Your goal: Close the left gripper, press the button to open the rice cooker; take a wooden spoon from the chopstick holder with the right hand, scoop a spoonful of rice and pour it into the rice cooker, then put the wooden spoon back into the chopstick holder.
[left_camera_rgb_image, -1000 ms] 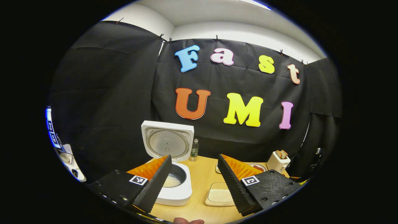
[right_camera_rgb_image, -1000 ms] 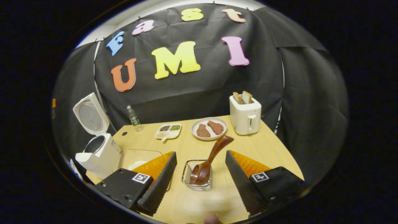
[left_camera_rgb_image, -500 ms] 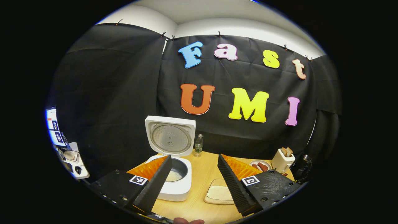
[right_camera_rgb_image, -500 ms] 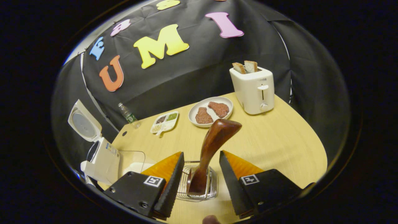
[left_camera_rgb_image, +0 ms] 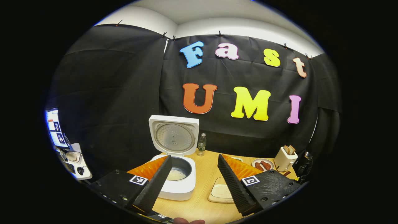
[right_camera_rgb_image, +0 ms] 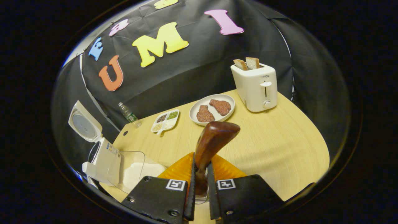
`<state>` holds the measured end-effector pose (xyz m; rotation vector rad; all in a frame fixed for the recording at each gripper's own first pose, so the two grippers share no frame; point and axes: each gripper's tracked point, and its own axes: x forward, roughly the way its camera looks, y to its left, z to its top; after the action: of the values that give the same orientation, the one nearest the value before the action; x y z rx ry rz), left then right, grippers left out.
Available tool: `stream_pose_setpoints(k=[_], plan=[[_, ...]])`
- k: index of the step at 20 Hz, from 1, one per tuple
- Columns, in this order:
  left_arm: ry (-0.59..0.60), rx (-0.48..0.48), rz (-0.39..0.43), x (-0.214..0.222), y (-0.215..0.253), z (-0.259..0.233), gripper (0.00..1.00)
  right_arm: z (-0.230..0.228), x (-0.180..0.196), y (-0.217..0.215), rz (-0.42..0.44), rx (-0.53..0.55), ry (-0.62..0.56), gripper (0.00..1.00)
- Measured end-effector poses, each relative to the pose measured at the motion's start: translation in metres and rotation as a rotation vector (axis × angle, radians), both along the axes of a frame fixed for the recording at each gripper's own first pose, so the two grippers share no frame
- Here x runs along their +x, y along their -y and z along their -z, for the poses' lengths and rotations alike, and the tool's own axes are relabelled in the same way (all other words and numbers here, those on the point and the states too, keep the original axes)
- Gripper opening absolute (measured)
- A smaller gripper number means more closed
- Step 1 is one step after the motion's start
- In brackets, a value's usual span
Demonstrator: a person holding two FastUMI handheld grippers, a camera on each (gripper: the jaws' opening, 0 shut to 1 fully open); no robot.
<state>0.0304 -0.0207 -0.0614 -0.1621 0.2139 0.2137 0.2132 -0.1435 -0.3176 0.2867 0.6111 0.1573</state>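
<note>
Between our right gripper (right_camera_rgb_image: 200, 183) fingers we clamp the wooden spoon (right_camera_rgb_image: 211, 144); our left gripper (left_camera_rgb_image: 194, 177) gapes wide before the open rice cooker (left_camera_rgb_image: 177, 177).

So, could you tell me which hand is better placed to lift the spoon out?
The right: its tongs are shut on the wooden spoon. The left tongs hang open near the rice cooker.

Little here can be read. My right gripper (right_camera_rgb_image: 200, 160) and my left gripper (left_camera_rgb_image: 194, 158) each carry square black-and-white coded tags on the finger mounts, patterns without letters. The toaster (right_camera_rgb_image: 256, 88) has a short brand word on its front, too small for me to make out. The rice cooker (right_camera_rgb_image: 104, 160) bears a side sticker and the bottle (right_camera_rgb_image: 128, 114) a wrapper, both illegible.
</note>
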Motion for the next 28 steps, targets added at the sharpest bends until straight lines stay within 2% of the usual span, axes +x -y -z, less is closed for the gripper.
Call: stream_pose_setpoints(k=[5, 7, 10, 14, 15, 18, 21, 24, 28], plan=[[0.012, -0.036, 0.002, -0.008, -0.021, 0.005, 0.94, -0.009, -0.016, -0.007, 0.012, -0.054, 0.005, 0.19], [0.017, -0.022, 0.000, -0.013, -0.034, 0.006, 0.94, -0.016, -0.020, -0.006, 0.036, -0.089, 0.016, 0.16], [0.038, 0.007, 0.008, -0.019, -0.051, 0.001, 0.94, -0.039, -0.022, -0.008, 0.075, -0.147, 0.070, 0.11], [0.068, 0.008, 0.050, -0.023, -0.065, 0.000, 0.94, -0.077, -0.027, -0.018, 0.121, -0.223, 0.123, 0.08], [0.074, 0.004, 0.064, -0.024, -0.068, 0.000, 0.94, -0.089, -0.029, -0.024, 0.125, -0.236, 0.139, 0.11], [0.092, 0.013, 0.105, -0.027, -0.081, 0.001, 0.94, -0.126, -0.036, -0.056, 0.107, -0.256, 0.193, 0.10], [0.089, 0.026, 0.123, -0.034, -0.099, 0.007, 0.94, -0.144, -0.039, -0.108, 0.058, -0.238, 0.226, 0.10], [0.086, 0.013, 0.130, -0.036, -0.118, 0.013, 0.94, -0.136, -0.039, -0.157, 0.008, -0.231, 0.226, 0.10], [0.068, 0.005, 0.123, -0.042, -0.142, 0.022, 0.94, -0.103, -0.040, -0.196, -0.027, -0.266, 0.198, 0.10]])
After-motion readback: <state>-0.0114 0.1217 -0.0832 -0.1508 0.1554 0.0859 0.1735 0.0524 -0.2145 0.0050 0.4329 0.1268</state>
